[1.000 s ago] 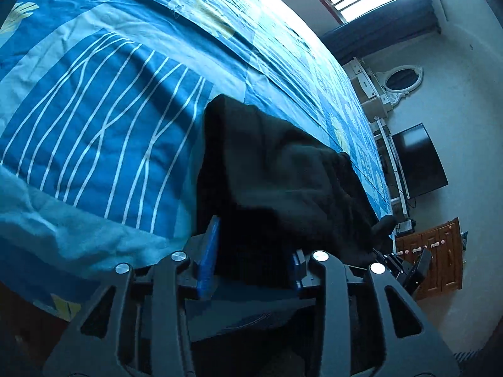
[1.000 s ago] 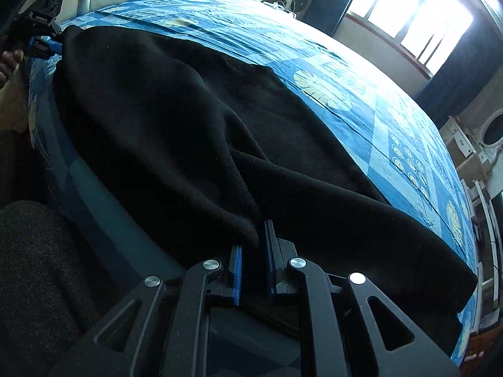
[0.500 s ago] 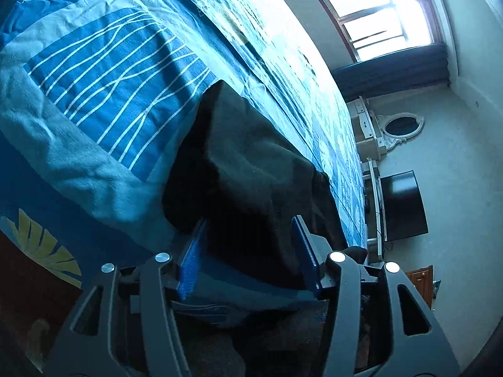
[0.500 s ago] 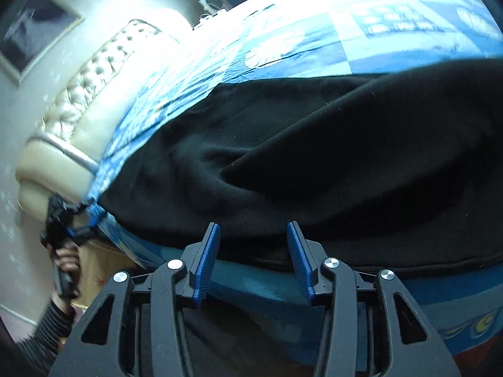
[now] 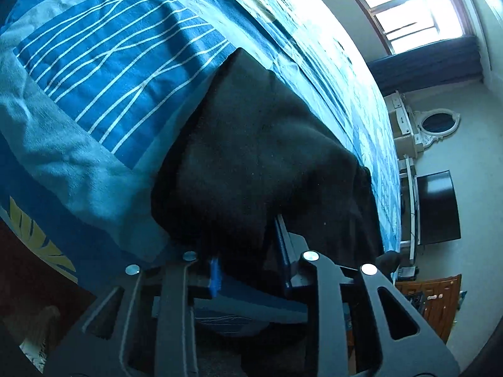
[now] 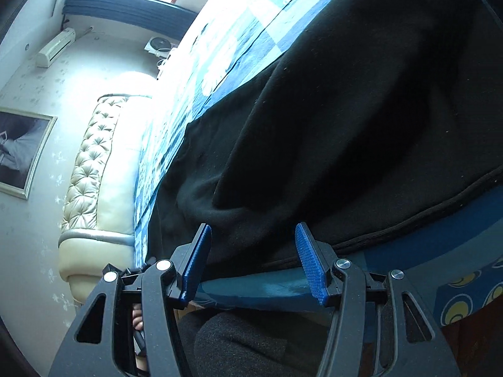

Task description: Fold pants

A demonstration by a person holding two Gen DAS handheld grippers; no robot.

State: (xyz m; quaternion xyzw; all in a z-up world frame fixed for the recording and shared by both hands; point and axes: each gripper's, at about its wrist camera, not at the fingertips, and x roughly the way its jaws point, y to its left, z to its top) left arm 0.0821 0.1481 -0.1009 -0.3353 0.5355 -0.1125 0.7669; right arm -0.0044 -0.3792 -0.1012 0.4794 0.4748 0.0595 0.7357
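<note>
One pair of black pants [image 5: 261, 163] is seen spread along the near edge of a bed [image 5: 103, 72], its dark fabric hanging slightly over the side of a blue patchwork cover patterned with white lines and pale leaf shapes. Two hand-held grippers are counted. The left hand-held gripper [image 5: 248, 251] is shown at the end of the pants, where the cloth is draped between its two blue-padded fingers; its jaws are closing on that fold, though the pads are largely buried in the fabric and firm contact cannot be made out. The right hand-held gripper [image 6: 253, 257] is pictured at the hemmed long edge of the pants [image 6: 361, 119], its jaws opening and standing well apart, with the edge of the cloth lying between the two blue pads but pressed by neither. In the left wrist view, one bright window [image 5: 405, 3], one dark curtain [image 5: 424, 66], one oval mirror [image 5: 438, 124], one dark television screen [image 5: 437, 207] and one wooden cabinet [image 5: 437, 301] are visible beyond the bed. In the right wrist view, one tufted cream headboard [image 6: 94, 163], one framed picture [image 6: 22, 147], one wall air conditioner [image 6: 55, 47] and one small fan [image 6: 160, 44] are seen. No brand, label or legible writing can be read on any item.
</note>
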